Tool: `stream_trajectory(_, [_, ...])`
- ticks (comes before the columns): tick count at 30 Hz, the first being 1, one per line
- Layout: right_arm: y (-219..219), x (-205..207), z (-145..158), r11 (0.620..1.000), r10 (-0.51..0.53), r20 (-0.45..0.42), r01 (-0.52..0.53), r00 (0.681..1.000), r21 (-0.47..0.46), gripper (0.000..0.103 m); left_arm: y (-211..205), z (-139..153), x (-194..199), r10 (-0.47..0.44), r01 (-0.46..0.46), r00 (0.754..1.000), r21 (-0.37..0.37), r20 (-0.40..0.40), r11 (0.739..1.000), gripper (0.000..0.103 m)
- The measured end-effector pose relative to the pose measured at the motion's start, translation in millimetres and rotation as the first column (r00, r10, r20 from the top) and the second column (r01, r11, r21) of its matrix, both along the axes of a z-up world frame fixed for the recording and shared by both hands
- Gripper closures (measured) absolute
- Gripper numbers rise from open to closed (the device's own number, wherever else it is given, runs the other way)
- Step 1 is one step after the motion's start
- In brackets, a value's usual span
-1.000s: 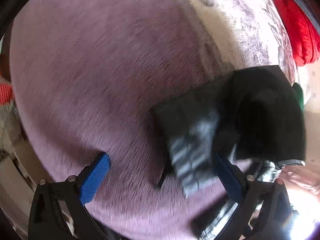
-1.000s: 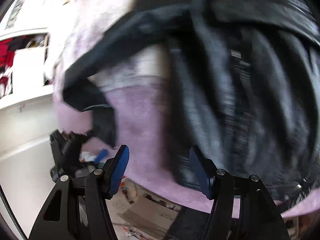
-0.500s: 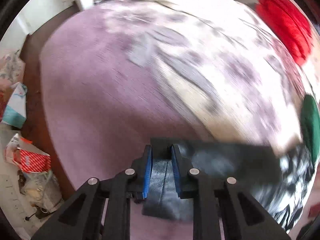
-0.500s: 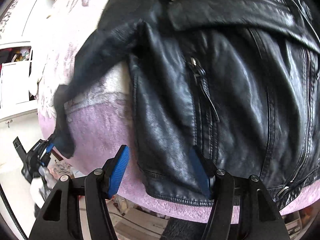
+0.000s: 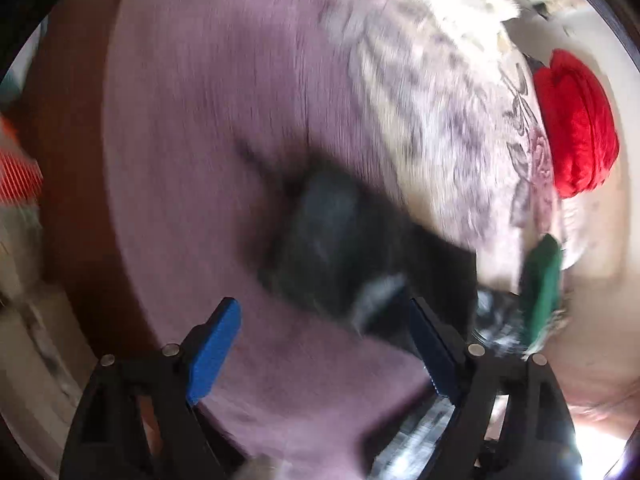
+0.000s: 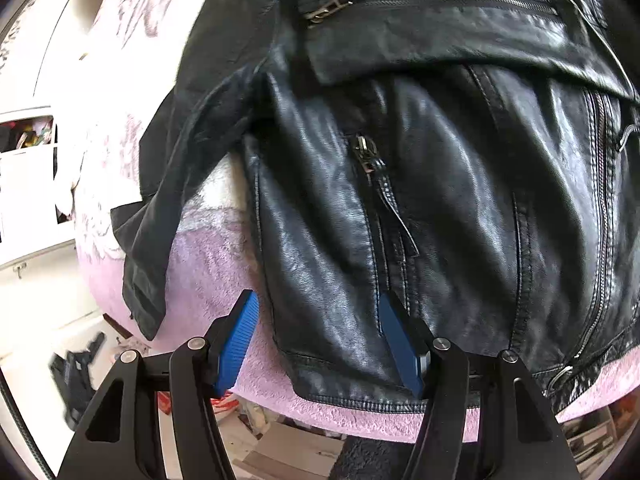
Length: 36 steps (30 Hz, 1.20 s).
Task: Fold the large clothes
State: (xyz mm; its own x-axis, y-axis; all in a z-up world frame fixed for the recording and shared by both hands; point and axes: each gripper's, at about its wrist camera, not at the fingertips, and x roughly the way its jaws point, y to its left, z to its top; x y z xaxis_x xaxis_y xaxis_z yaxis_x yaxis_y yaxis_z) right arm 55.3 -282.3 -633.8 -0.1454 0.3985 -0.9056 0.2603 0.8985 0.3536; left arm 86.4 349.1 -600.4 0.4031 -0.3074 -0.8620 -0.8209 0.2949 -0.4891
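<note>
One black leather jacket lay on the pink blanket (its sleeve blurred). The left gripper and right gripper both gaped, holding nothing.

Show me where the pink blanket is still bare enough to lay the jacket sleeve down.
Free: the plain pink fleece blanket left of the black leather jacket's sleeve, running to the bed's left edge, and a narrow strip between sleeve and jacket body. Crowded: the right side, by the red cushion and green item. Both grippers are open.
</note>
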Motion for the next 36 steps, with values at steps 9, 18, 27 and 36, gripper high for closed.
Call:
stream_trajectory(9, [-1, 4, -2, 1.0, 0.011, 0.006, -0.011, 1.0, -0.013, 0.038, -25, -64, 12, 0.366, -0.36, 0.93, -0.111, 0.036, 0.926, 0.019])
stream_trajectory(18, [51, 2, -29, 0.991, 0.109, 0.039, -0.105, 0.993, -0.088, 0.038, 1, -55, 61, 0.3, -0.308, 0.947, 0.059, 0.113, 0.949, 0.095])
stream_trajectory(27, [54, 15, -29, 0.988, 0.106, 0.05, -0.1, 0.993, -0.114, 0.038, -28, -16, 3, 0.317, -0.332, 0.943, 0.199, 0.101, 0.922, 0.097])
stream_trajectory(36, [51, 38, -26, 0.985, 0.105, 0.068, -0.094, 0.992, -0.147, 0.038, -52, -43, -52, 0.399, -0.403, 0.912, 0.034, 0.094, 0.915, 0.095])
